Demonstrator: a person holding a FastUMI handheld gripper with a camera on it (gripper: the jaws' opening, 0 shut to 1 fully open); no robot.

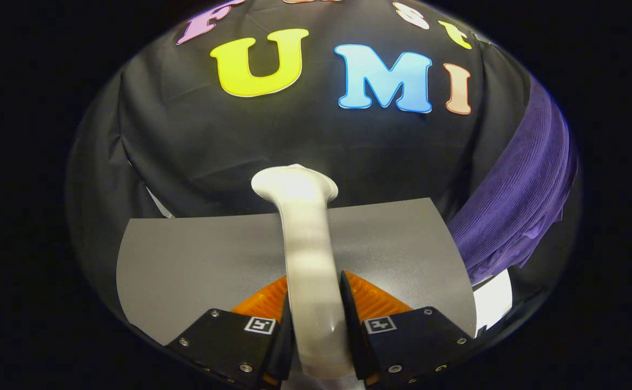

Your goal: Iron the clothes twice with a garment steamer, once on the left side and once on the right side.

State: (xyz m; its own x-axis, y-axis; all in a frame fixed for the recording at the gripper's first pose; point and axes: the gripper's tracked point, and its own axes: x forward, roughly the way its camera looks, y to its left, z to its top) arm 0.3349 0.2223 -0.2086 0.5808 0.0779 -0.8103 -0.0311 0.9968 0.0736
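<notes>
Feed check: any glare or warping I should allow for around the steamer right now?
Gripper view: soft glare on the steamer, clamped between the jaws of the gripper; fisheye bends the grey mat's edges; purple garment dim but sharp.

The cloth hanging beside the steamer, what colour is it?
Purple, finely ribbed cloth, clearest in the gripper view.

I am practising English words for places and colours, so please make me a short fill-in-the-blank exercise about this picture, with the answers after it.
1. The handle of the garment steamer is held ____ the two fingers of the gripper.
2. The garment hanging to the right of the steamer is ____ in colour.
3. Under the steamer lies a flat ____ mat.

Missing words: between; purple; grey
</notes>
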